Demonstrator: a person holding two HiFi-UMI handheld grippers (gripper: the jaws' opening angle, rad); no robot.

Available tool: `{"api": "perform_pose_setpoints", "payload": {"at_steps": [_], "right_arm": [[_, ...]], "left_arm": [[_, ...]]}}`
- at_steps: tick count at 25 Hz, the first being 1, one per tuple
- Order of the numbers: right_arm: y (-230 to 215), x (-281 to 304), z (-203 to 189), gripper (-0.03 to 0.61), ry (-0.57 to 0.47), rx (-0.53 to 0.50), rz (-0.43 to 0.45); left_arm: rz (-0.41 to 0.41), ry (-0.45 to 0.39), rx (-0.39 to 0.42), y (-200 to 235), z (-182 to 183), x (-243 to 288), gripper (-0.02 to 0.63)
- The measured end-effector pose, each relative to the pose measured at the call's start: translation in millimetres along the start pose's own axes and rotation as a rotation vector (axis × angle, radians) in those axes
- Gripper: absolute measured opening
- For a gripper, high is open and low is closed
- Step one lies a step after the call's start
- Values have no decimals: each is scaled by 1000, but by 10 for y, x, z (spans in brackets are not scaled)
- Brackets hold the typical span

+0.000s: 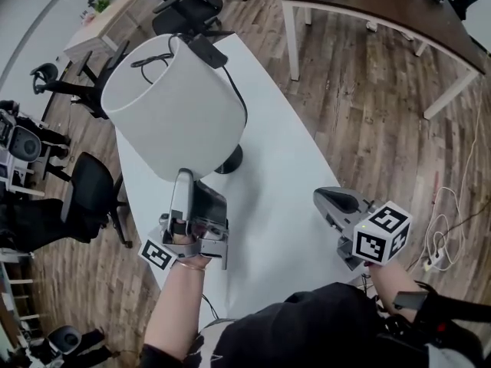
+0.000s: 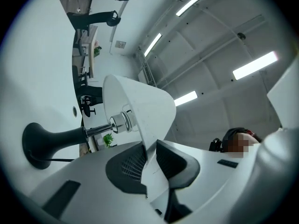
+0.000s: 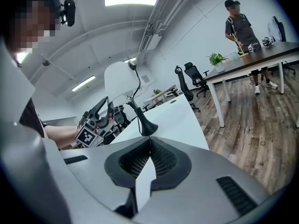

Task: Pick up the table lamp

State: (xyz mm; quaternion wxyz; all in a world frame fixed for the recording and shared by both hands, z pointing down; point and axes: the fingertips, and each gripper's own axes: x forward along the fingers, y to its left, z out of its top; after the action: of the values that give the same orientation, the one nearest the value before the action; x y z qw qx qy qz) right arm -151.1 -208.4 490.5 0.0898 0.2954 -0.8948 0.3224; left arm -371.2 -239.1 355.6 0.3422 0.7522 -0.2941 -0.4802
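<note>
The table lamp has a wide white shade (image 1: 173, 106) and a black flared base (image 1: 229, 159) that stands on the white table (image 1: 280, 205). A black cord runs over the shade's top. My left gripper (image 1: 184, 176) reaches up to the shade's near lower rim. In the left gripper view the thin rim of the shade (image 2: 140, 111) runs down between the two pads of that gripper (image 2: 149, 157), which pinch it; the base (image 2: 39, 141) shows at left. My right gripper (image 1: 326, 198) is shut and empty near the table's right edge, apart from the lamp (image 3: 120, 78).
Black office chairs (image 1: 88, 198) stand left of the table, with more at the back (image 1: 188, 6). A dark wooden table (image 1: 391, 6) sits at the far right, and a person (image 3: 240, 24) stands by it. White cables (image 1: 441, 244) lie on the wooden floor at right.
</note>
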Motion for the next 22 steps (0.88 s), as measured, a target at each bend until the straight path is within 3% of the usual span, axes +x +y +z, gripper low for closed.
{"api": "perform_pose_setpoints", "payload": {"at_steps": [15,22], "right_arm": [[113,-8,5,15,8,8,5],[251,45,-3,15,6,-7,23]], "left_arm": [[12,-4,2,-127,20,-11,54],[73,4,-8,-211,3,-82,52]]}}
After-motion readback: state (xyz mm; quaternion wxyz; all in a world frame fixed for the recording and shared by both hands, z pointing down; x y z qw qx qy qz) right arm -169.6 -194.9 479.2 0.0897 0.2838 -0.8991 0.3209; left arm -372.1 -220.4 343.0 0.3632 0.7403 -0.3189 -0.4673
